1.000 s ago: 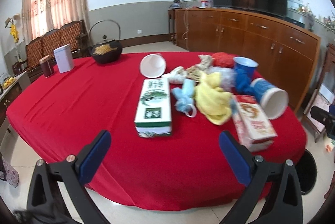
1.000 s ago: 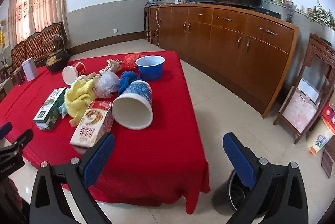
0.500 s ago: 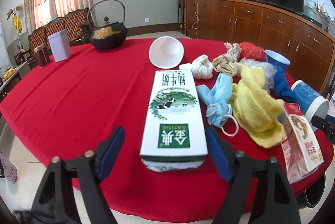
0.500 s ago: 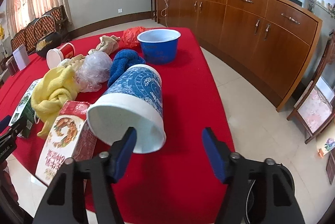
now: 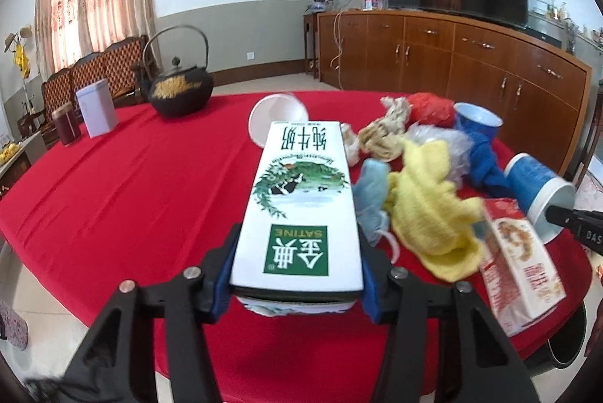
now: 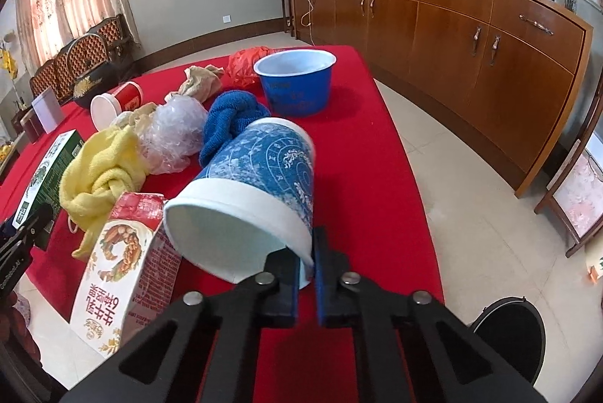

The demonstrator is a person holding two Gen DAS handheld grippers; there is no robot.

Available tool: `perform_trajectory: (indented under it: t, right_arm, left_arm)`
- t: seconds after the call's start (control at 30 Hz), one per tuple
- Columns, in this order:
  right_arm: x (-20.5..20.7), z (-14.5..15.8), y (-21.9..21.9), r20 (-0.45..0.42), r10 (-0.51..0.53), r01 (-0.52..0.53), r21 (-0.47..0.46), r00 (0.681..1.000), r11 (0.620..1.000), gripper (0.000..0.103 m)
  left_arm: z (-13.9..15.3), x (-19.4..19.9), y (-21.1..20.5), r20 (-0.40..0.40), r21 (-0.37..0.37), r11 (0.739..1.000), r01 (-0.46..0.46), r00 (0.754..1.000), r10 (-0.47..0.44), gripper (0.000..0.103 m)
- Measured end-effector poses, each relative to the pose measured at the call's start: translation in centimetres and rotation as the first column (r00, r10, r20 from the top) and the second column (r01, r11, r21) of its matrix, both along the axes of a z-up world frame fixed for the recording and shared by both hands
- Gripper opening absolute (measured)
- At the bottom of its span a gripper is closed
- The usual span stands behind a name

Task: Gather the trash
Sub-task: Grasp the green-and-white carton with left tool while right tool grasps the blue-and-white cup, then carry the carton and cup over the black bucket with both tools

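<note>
A white and green milk carton lies lengthwise on the red tablecloth. My left gripper has its jaws closing on the carton's near end, with the blue pads against both sides. A blue patterned paper cup lies on its side near the table's right edge, mouth towards me. My right gripper is shut on the cup's white rim, one finger inside and one outside. Between carton and cup lie a yellow cloth, a red and white carton, a crumpled plastic bag and a blue cloth.
A black bin stands on the tiled floor by the table's near right corner. A blue bowl, a red cup, a black teapot and a white tin sit further back. A long wooden sideboard lines the right wall.
Both grippers moved forward and down to the table. The left jaws narrowed around the milk carton's end. The right jaws went from wide open to pinched on the blue cup's rim.
</note>
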State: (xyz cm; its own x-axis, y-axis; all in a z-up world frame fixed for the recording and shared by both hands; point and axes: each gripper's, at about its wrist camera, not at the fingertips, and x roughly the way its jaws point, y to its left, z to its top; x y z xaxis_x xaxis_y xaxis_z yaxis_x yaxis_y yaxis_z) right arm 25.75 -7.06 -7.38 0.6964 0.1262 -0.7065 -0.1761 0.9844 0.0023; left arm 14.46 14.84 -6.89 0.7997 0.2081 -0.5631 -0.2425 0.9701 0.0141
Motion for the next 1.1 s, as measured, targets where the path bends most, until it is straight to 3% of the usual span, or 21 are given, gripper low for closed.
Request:
perform_trajectory:
  t: [0.33, 0.53, 0.8, 1.1]
  right_arm:
    - [-2.2, 2.1, -2.5, 0.045, -0.042, 0.041, 0.028, 0.998, 0.999, 0.004]
    - [-5.0, 4.4, -6.1, 0.083, -0.112, 0.109, 0.039, 0.990, 0.993, 0.004]
    - [-9.8, 6.5, -11.8, 0.114, -0.224, 0.221, 0.042, 0.968, 0.974, 0.004]
    - [-15.5, 7.5, -18.9, 0.128, -0.364, 0.362, 0.040, 0.923, 0.931, 0.004]
  left_arm:
    - [2.7, -1.3, -3.3, 0.042, -0.001, 0.997, 0.080, 0.996, -0.080, 0.054]
    - [4.4, -2.5, -7.0, 0.074, -0.009, 0.987, 0.162, 0.984, -0.161, 0.055]
    - [5.9, -4.3, -13.1, 0.088, -0.012, 0.949, 0.315, 0.946, -0.313, 0.054]
    - [6.1, -5.8, -19.2, 0.076, -0.018, 0.887, 0.461, 0.885, -0.459, 0.054]
